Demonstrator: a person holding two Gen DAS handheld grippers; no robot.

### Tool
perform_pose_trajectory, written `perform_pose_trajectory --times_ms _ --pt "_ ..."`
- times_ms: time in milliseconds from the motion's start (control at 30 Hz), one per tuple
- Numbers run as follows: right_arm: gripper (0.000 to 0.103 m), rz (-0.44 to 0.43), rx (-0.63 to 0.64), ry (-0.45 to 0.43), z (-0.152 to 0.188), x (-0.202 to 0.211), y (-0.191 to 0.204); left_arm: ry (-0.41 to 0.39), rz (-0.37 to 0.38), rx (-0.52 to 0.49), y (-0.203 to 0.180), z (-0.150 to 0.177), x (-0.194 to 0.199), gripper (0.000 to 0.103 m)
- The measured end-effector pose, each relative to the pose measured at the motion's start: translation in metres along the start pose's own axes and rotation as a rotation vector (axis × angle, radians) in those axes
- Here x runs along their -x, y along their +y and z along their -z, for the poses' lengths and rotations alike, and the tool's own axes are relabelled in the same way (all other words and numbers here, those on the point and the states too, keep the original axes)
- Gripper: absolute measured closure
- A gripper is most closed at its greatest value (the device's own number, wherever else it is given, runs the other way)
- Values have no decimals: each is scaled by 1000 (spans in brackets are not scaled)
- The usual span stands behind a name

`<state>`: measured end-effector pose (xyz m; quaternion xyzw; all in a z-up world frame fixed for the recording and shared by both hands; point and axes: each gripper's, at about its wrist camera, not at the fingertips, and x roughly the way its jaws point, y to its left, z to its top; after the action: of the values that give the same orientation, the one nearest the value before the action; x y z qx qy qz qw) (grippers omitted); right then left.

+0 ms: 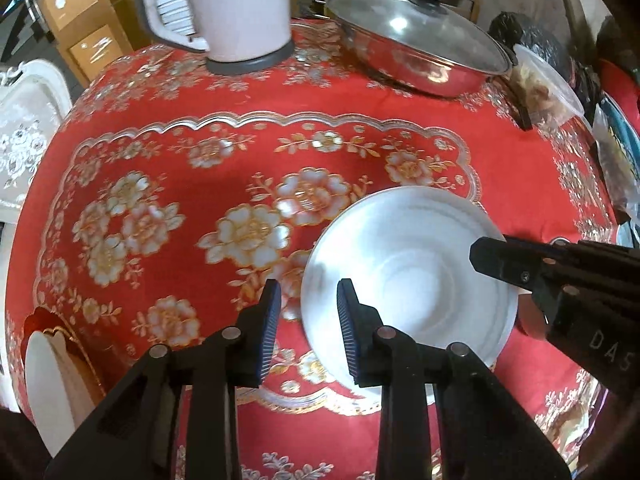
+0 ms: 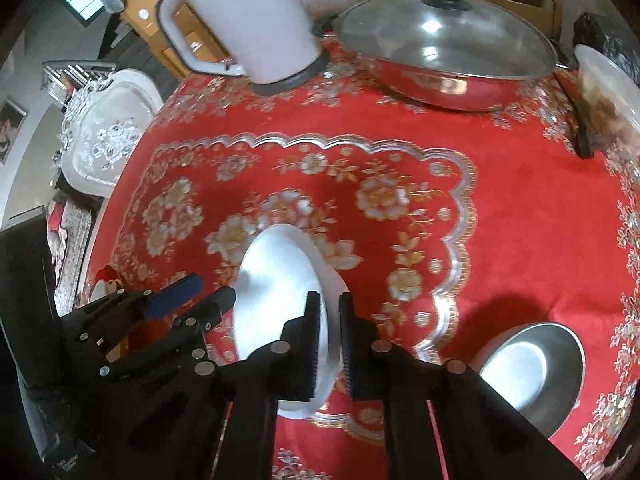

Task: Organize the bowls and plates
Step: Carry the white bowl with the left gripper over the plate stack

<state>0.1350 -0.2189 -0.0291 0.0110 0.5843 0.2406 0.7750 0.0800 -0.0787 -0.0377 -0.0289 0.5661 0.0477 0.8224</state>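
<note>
White glazed bowl (image 2: 280,304) is pinched at its rim between my right gripper (image 2: 329,344) pads, jaws nearly shut on the thin wall, and it hangs tilted just above the red tablecloth (image 2: 400,152). My left gripper (image 1: 306,332) is empty, jaws parted, right beside the bowl's near edge. Looks like ceramic, so stiff, slick and chippy; I'd say a deeper bite on the rim is safer. Off to the right of my right fingers sits a steel bowl (image 2: 532,368), farther out a lidded wok (image 2: 444,48) and a kettle (image 2: 260,20).
</note>
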Motion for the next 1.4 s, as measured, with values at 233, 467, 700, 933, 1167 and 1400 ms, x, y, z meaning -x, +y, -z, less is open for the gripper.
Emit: perform_pose_trajectory --times_ms 233,467,700,933,1167,1400 --pt "96 16 -29 18 10 -8 0 39 17 68 26 15 -9 77" --pt "94 14 -84 36 19 -19 -16 69 94 137 50 16 -18 74" --pt "69 17 -93 -11 21 -24 -22 121 163 122 30 13 -35 57" --pt "94 -11 -106 48 26 -40 -32 181 169 92 16 11 -49 88" --pt "94 -21 -88 17 32 -20 -21 164 197 92 20 10 -30 90" --pt "94 -54 -23 -8 22 -2 20 101 148 110 46 10 8 90"
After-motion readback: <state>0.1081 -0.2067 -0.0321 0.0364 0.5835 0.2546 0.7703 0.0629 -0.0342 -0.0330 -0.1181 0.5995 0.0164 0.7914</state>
